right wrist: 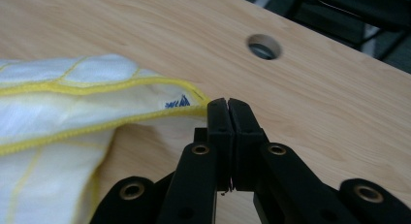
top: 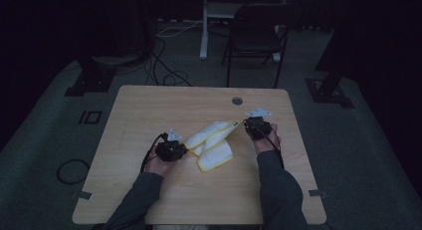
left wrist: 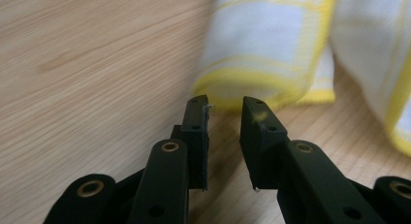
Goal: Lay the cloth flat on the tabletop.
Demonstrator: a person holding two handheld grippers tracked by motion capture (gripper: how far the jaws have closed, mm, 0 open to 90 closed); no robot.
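A white cloth with yellow edging point(top: 214, 145) lies crumpled in the middle of the wooden table point(top: 149, 110). My right gripper point(top: 247, 124) is shut on the cloth's far right corner, pulling it out into a strip; in the right gripper view the jaws point(right wrist: 228, 105) pinch the yellow hem of the cloth point(right wrist: 72, 103) beside a small blue mark. My left gripper point(top: 183, 146) sits at the cloth's left end. Its jaws point(left wrist: 225, 105) stand open with a narrow gap and nothing between them, just short of a folded yellow edge of the cloth point(left wrist: 261, 44).
A round cable hole point(top: 237, 100) is in the table's far side, just behind the right gripper and also in its view point(right wrist: 264, 45). A dark folding chair point(top: 256, 33) and loose cables point(top: 164, 65) are on the floor beyond the table.
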